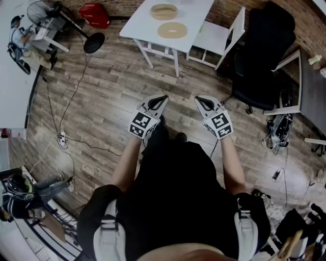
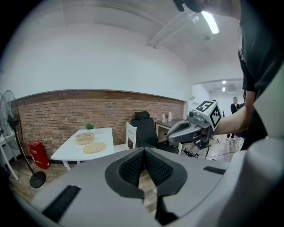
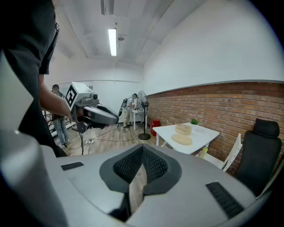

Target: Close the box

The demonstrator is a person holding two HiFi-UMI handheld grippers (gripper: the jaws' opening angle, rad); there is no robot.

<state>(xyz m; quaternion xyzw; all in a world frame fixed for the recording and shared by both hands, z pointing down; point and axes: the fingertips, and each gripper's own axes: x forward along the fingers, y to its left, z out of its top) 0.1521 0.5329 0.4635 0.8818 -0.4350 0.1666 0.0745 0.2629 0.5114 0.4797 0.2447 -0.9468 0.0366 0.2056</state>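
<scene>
I am keeping the left tongs [image 2: 144, 151] fully closed: the ribbed pads are meeting along their length and nothing is sitting between them. The right tongs [image 3: 142, 149] are closed the same way, and they are empty too. I am holding both out in front of the body, side by side but apart from each other. They are tipping slightly downward over the wooden floor [image 1: 107, 102], touching nothing.

Looking outward along the tongs, the white tabletop [image 1: 147, 25] is standing well ahead of me, with open floor lying between. On it the round wooden box [image 1: 164, 11] is sitting open, its hollow showing from above. A flat round disc, which I am taking to be the lid [image 1: 172, 30], is lying just beside the box on the side nearer to me. I cannot tell whether the two are touching. A white chair [image 1: 221, 36] is standing at the tabletop's far side, and a black office chair [image 1: 265, 46] is standing beyond that.

As I am judging it, the task is not yet under way. The box is uncovered, the lid is resting off it, and neither pair of tongs is anywhere near either piece. Everything is remaining to be done:

- closing the gap to the tabletop;
- opening one pair of tongs and taking the lid by its edge;
- lifting it and seating it squarely on the box's rim.

The other pair may be needed for steadying the box.
</scene>
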